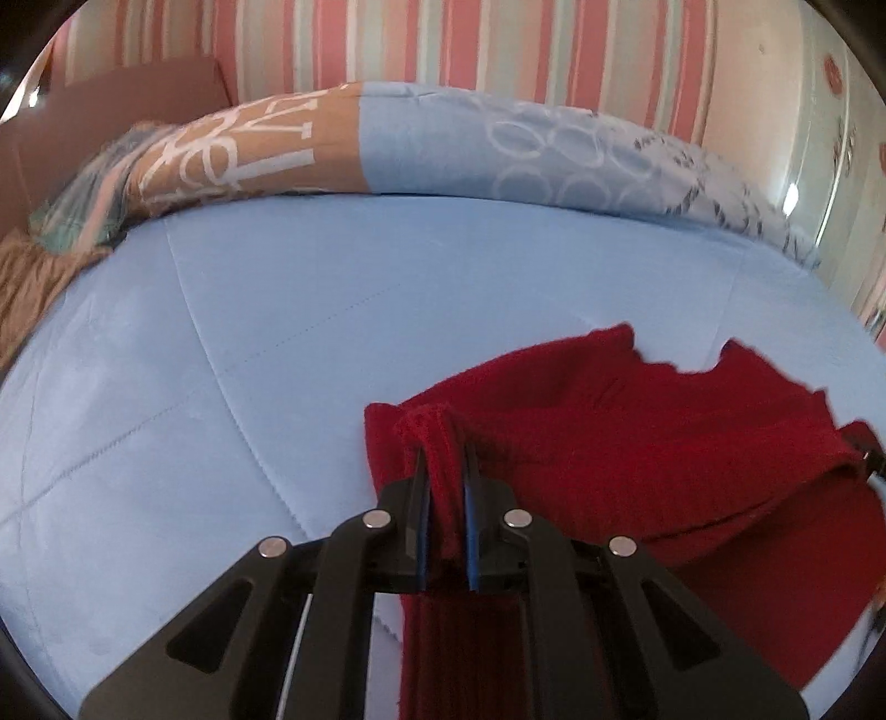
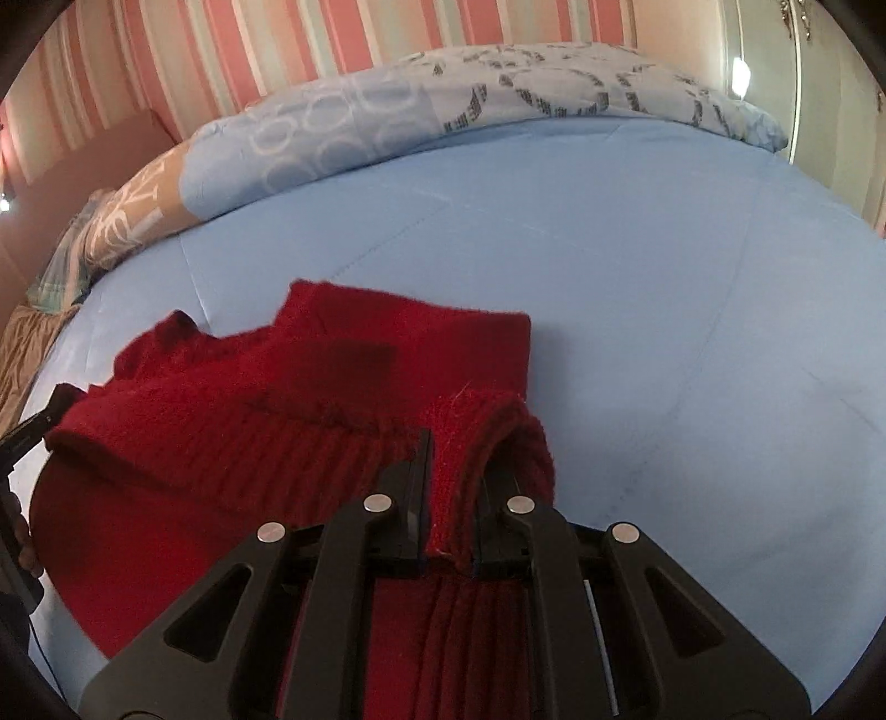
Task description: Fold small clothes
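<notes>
Pinching a ribbed edge of the red sweater (image 1: pixel 637 437), the left claw (image 1: pixel 443 471) is pressing its blue pads together on a fold of knit. The right claw (image 2: pixel 451 471) is clamping another ribbed edge of the same sweater, its jaws tight on the cloth. The sweater is lying ahead of and beneath both claws on the blue bed (image 1: pixel 249 332), stretching between them. Beyond the claws a patterned duvet (image 2: pixel 387 111) is lying bunched along the striped wall (image 1: pixel 470 44).

Soft, dim indoor light, slight motion blur, strong fisheye bending and dark vignette at edges.
</notes>
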{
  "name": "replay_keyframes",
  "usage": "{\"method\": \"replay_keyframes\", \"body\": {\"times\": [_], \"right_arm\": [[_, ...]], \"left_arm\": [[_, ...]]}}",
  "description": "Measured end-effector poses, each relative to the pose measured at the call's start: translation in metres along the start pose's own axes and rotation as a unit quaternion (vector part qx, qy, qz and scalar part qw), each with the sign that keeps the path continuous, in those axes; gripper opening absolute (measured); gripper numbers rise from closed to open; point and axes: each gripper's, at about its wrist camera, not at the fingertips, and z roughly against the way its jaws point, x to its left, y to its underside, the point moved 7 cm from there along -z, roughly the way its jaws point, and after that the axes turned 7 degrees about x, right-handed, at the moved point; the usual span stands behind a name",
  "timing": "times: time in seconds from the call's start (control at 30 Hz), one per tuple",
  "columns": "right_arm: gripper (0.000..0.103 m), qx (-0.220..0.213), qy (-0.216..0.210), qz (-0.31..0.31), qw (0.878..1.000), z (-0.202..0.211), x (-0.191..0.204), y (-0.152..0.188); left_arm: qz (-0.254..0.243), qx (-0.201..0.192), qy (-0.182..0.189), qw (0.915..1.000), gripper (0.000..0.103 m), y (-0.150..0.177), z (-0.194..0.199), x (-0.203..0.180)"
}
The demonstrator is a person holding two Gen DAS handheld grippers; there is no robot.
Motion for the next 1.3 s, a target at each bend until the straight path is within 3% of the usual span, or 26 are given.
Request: {"method": "replay_keyframes", "body": {"times": [0.23,0.33,0.43,0.47,0.53,0.57,0.6,0.63,0.7,0.73,0.83,0.9,1.0,1.13,1.3], "right_arm": [[0.01,-0.008,-0.025,-0.006,1.0,0.014,-0.003,-0.011],[0.01,-0.027,-0.051,-0.029,0.998,0.026,-0.006,-0.03],[0.012,-0.016,-0.056,-0.057,0.997,0.014,-0.01,-0.039],[0.017,-0.008,-0.062,-0.069,0.996,0.007,-0.012,-0.039],[0.028,0.028,-0.08,-0.09,0.992,-0.011,-0.014,-0.033],[0.028,0.055,-0.089,-0.105,0.989,-0.021,-0.017,-0.027],[0.03,0.044,-0.097,-0.11,0.988,-0.017,-0.018,-0.027],[0.034,0.03,-0.104,-0.103,0.989,-0.008,-0.017,-0.027],[0.083,-0.003,-0.116,-0.091,0.989,0.013,-0.016,-0.029],[0.088,-0.028,-0.115,-0.087,0.989,0.026,-0.018,-0.031],[0.089,-0.093,-0.129,-0.067,0.985,0.069,-0.021,-0.034],[0.089,-0.122,-0.101,-0.034,0.987,0.091,-0.021,-0.035],[0.09,-0.111,-0.052,0.027,0.992,0.089,-0.014,-0.033],[0.089,-0.073,-0.013,0.088,0.993,0.065,-0.003,-0.023],[0.09,-0.056,0.0,0.114,0.992,0.038,0.0,-0.029]], "left_arm": [[-0.028,0.001,0.007,0.9996,0.01,-0.014,0.007,-0.003],[-0.014,-0.01,0.025,0.9995,0.01,-0.03,0.014,0.001],[0.022,0.009,0.032,0.9992,0.013,-0.041,0.0,0.008],[0.027,0.021,0.037,0.9987,0.016,-0.041,-0.006,0.009],[0.034,0.075,0.024,0.9963,0.032,-0.032,-0.032,0.012],[0.037,0.079,0.013,0.9961,0.052,-0.03,-0.036,0.016],[0.043,0.078,0.004,0.996,0.059,-0.027,-0.036,0.02],[0.046,0.071,0.01,0.9964,0.06,-0.026,-0.03,0.024],[0.044,0.056,0.023,0.9972,0.064,-0.025,-0.018,0.029],[0.042,0.046,0.026,0.9977,0.064,-0.026,-0.011,0.033],[0.033,0.0,0.025,0.9991,0.064,-0.032,0.023,0.044],[0.022,-0.032,0.031,0.9988,0.065,-0.036,0.044,0.047],[-0.011,-0.067,0.01,0.9977,0.075,-0.037,0.068,0.049],[-0.057,-0.045,0.024,0.9971,0.075,-0.028,0.059,0.035],[-0.125,-0.006,0.011,0.9921,0.075,-0.017,0.02,-0.004]]}}
